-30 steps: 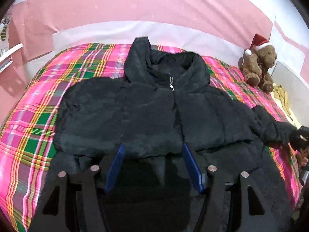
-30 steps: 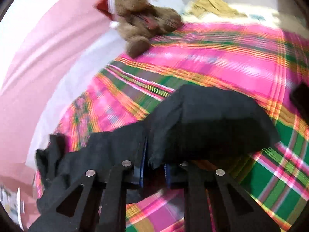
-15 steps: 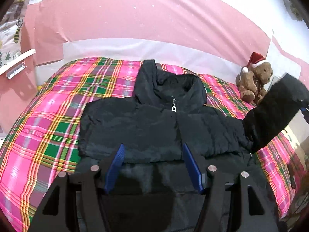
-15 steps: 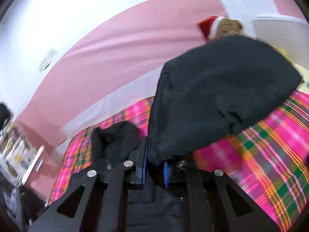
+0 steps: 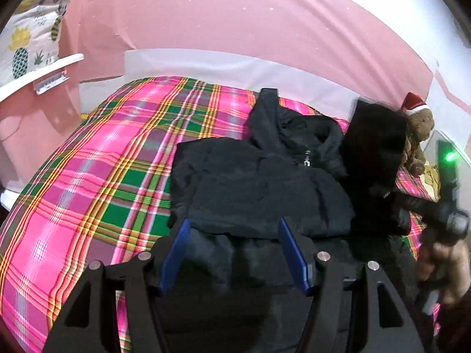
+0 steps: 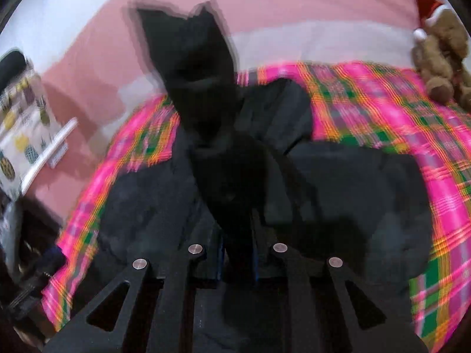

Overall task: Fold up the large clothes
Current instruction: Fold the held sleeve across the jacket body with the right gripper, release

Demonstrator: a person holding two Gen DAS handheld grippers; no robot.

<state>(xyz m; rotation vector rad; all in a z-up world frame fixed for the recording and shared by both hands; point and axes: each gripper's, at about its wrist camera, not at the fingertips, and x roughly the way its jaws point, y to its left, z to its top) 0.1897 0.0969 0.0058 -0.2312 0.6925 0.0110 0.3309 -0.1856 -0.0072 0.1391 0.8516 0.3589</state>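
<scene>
Right hand-held gripper (image 6: 238,260), jaws just eased yet pinching the sleeve (image 6: 206,94), should lay it flat across the jacket (image 5: 259,188) on the bed (image 5: 97,182); left hand-held gripper (image 5: 232,254) gapes wide, empty.

Both fisheye views look forward and down from the near edge of the pink-and-green plaid bed (image 5: 117,176), close over the black padded jacket (image 5: 250,182). They share the jacket, the pink far wall (image 6: 279,3) and the brown teddy bear in a red hat (image 5: 419,135) at far right.
</scene>
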